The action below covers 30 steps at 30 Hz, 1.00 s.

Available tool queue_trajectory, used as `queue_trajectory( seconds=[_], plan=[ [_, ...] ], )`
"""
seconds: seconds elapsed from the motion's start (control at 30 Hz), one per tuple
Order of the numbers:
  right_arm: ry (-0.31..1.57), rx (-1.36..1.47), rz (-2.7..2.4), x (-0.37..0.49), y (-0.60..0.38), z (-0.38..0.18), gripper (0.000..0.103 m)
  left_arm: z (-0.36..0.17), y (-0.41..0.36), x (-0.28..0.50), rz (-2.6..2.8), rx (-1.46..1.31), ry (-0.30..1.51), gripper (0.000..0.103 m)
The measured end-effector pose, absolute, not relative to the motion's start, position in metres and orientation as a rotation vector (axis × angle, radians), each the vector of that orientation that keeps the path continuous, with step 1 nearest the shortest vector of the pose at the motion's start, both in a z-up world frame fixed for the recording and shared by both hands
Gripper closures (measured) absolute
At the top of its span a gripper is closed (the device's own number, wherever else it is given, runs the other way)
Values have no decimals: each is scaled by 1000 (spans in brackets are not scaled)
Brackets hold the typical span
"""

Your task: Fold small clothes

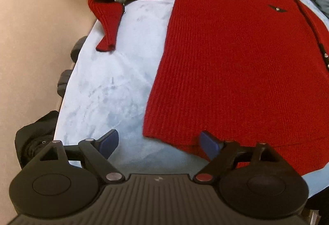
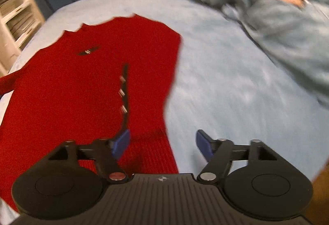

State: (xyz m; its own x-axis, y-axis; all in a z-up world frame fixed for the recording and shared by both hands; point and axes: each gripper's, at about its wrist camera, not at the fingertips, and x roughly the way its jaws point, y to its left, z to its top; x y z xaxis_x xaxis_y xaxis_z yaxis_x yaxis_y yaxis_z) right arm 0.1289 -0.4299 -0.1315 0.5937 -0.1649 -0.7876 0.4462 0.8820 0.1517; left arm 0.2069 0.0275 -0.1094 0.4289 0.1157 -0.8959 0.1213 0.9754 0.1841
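Note:
A small red knit sweater (image 1: 226, 56) lies flat on a light blue blanket (image 1: 115, 85). Its left sleeve (image 1: 111, 13) stretches out and bends down toward the bed edge. In the right wrist view the sweater (image 2: 72, 91) shows a dark strip with three buttons (image 2: 123, 93), and its right side looks folded inward. My left gripper (image 1: 161, 142) is open at the sweater's lower left hem corner, its right pad (image 1: 207, 143) over the hem. My right gripper (image 2: 162, 142) is open and empty over the sweater's lower right edge. The right wrist view is motion-blurred.
The bed edge runs down the left, with beige floor (image 1: 30, 39) and dark shoes or bags (image 1: 35, 142) below. A white shelf unit (image 2: 14, 4) stands far left. A crumpled grey-blue garment pile (image 2: 267, 4) lies at the back right of the bed.

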Motion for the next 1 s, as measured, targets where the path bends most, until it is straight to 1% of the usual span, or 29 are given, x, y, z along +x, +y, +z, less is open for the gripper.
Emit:
queue_trajectory(
  seconds=[0.03,0.13,0.2,0.23,0.27,0.3,0.33,0.4,0.47,0.5,0.6,0.67,0.73,0.8,0.83,0.87,1.0],
  plan=[
    [862,334,-341,144,-429,-133,19,-106,26,206,-8,219,1127,13],
    [890,291,-275,186,-423,-142,19,-98,17,204,-13,187,1127,12],
    [930,245,-262,214,-417,-156,23,-94,10,203,-13,190,1123,12],
    [937,211,-280,224,-415,-163,35,-92,7,204,-16,194,1123,12],
    [947,189,-282,229,-412,-169,71,-90,4,204,-16,199,1123,12],
    [966,173,-274,232,-412,-176,93,-88,1,205,-11,203,1119,12],
    [980,160,-284,234,-413,-179,97,-85,-1,206,-6,207,1113,12],
    [950,171,-296,229,-423,-173,97,-80,-3,210,-1,211,1098,12],
    [877,127,-374,222,-446,-156,99,-76,-4,214,9,214,1090,12],
    [834,107,-428,221,-460,-149,103,-75,-4,217,16,216,1090,12],
    [748,75,-734,215,-529,-127,103,-71,-3,222,38,204,1078,12],
    [755,127,-899,208,-574,-121,99,-70,-2,225,52,190,1073,12],
    [771,208,-890,196,-597,-116,98,-70,1,227,63,171,1076,12],
    [751,260,-790,179,-592,-115,72,-72,5,229,68,153,1084,12],
    [755,264,-716,173,-580,-117,44,-73,6,231,73,148,1090,12],
    [765,258,-654,171,-566,-120,30,-75,7,232,79,147,1098,12],
    [826,177,-411,174,-502,-144,29,-74,14,233,99,136,1106,12]
  ],
)
